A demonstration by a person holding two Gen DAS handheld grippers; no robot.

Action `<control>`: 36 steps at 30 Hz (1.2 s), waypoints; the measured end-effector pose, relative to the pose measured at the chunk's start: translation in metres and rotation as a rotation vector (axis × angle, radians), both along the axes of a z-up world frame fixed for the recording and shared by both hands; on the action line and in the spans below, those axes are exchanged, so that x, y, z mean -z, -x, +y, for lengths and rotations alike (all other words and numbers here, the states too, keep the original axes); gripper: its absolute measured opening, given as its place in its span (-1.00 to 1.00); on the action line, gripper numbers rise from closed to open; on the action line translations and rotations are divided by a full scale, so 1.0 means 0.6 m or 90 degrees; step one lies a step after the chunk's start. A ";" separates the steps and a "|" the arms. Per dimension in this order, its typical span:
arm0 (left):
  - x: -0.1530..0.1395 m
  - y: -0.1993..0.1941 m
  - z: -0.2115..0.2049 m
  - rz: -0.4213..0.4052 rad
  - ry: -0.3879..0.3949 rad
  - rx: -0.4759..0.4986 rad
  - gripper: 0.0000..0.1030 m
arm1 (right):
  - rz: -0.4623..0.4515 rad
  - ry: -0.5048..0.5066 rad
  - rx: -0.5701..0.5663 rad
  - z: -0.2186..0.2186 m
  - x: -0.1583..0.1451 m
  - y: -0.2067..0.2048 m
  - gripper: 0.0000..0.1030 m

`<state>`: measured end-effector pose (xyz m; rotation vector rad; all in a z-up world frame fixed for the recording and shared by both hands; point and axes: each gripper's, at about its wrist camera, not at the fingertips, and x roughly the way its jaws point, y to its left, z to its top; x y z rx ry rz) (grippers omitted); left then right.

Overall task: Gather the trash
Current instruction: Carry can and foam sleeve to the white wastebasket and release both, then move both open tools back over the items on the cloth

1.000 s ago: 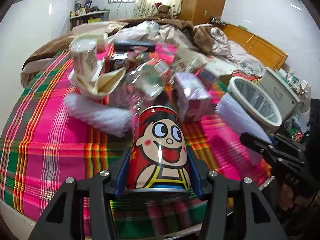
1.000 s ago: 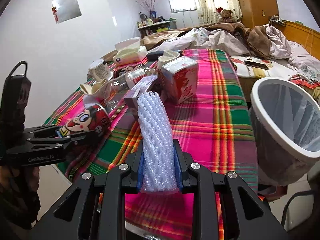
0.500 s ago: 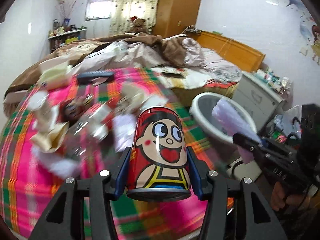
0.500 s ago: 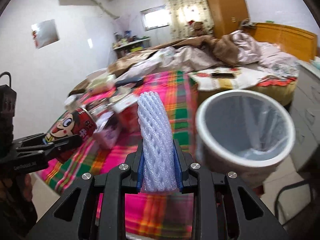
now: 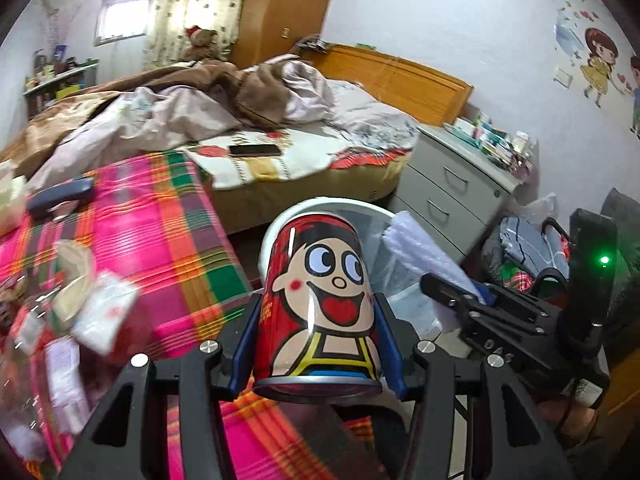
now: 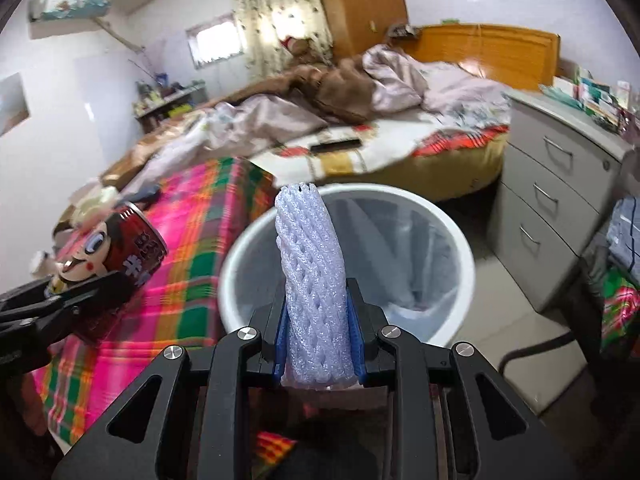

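Dropping step: both loads are up off the desk and aimed at the bin; judging by that, release is what's in hand.
Right gripper (image 6: 319, 344): jaws closed snug on the foam net sleeve (image 6: 310, 280), pinched low w/ most of it sticking out fwd, top end over the near rim of the bin.
Left gripper (image 5: 318, 340): jaws closed on the red cartoon can (image 5: 318, 304), gripped at both sides near its base, can pointing fwd along the jaws.
Bin (image 6: 460, 236): white, lined w/ a thin clear bag, standing on the floor just beside the desk edge, mouth open & unobstructed.
Where sleeve sits: over the bin mouth, near side, not yet centred.
Where can sits: from the right cam it's above the plaid desk cloth (image 6: 192, 248), left of the bin, so prob. not over the opening yet.
Do it well, sleeve: push a bit further toward mid-mouth, tip fwd, then open wide; foam is light & springy, may cling to a pad or catch the rim.
Do it well, can: bring it across til clear of the rim, then let go low so it won't bounce out or drag the liner.
Order: sleeve first, then can, so the grippers don't crowd; they're near each other already.
Watch: liner looks loose; don't snag it w/ the jaws.
Left on desk: cartons & wrappers (image 5: 100, 312), blurred, can't tell which.
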<state>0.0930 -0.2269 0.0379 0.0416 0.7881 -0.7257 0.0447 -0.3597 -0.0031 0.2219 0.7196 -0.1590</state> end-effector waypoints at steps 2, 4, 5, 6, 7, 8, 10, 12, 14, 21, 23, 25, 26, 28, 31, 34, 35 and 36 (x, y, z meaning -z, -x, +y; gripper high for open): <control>0.008 -0.013 -0.024 0.018 -0.004 0.009 0.06 | 0.014 -0.002 0.008 -0.013 0.008 -0.007 -0.49; 0.013 -0.020 -0.042 0.022 -0.005 0.017 0.06 | 0.026 -0.007 0.018 -0.027 0.015 -0.011 -0.49; 0.015 -0.022 -0.050 0.020 -0.009 0.024 0.06 | 0.035 -0.005 0.023 -0.031 0.019 -0.014 -0.49; 0.019 -0.027 -0.059 0.022 -0.016 0.025 0.06 | 0.039 -0.002 0.023 -0.033 0.020 -0.013 -0.49; 0.023 -0.033 -0.067 0.030 -0.021 0.026 0.06 | 0.044 0.000 0.024 -0.035 0.022 -0.016 -0.49; 0.027 -0.040 -0.075 0.039 -0.023 0.029 0.06 | 0.051 0.000 0.025 -0.037 0.025 -0.020 -0.49; 0.032 -0.047 -0.083 0.042 -0.025 0.024 0.06 | 0.060 0.002 0.024 -0.045 0.027 -0.025 -0.48; 0.035 -0.052 -0.086 0.039 -0.024 0.026 0.08 | 0.067 0.003 0.018 -0.049 0.028 -0.028 -0.47; 0.038 -0.060 -0.088 0.049 -0.017 0.020 0.17 | 0.077 0.007 0.016 -0.053 0.032 -0.032 -0.46; 0.038 -0.068 -0.083 0.048 -0.010 0.017 0.36 | 0.087 -0.007 0.030 -0.071 0.038 -0.034 0.20; 0.035 -0.065 -0.077 0.041 -0.014 0.012 0.36 | 0.085 -0.002 0.034 -0.069 0.035 -0.030 0.20; 0.032 -0.061 -0.067 0.036 -0.017 0.006 0.36 | 0.080 -0.002 0.036 -0.064 0.030 -0.030 0.20; 0.031 -0.058 -0.062 0.035 -0.015 0.004 0.36 | 0.076 -0.002 0.035 -0.060 0.026 -0.026 0.20; 0.028 -0.055 -0.050 0.027 -0.018 -0.004 0.37 | 0.063 -0.004 0.032 -0.056 0.019 -0.024 0.20; 0.022 -0.042 -0.026 0.009 -0.022 -0.019 0.37 | 0.049 -0.003 0.026 -0.039 0.009 -0.019 0.20; 0.014 -0.033 0.004 0.002 -0.015 -0.040 0.37 | 0.030 -0.002 0.016 -0.021 0.000 -0.013 0.20; 0.011 -0.031 0.014 -0.001 -0.011 -0.047 0.37 | 0.024 -0.003 0.012 -0.014 -0.004 -0.012 0.20; 0.008 -0.027 0.027 -0.006 -0.007 -0.059 0.37 | 0.019 -0.006 0.007 -0.007 -0.007 -0.011 0.20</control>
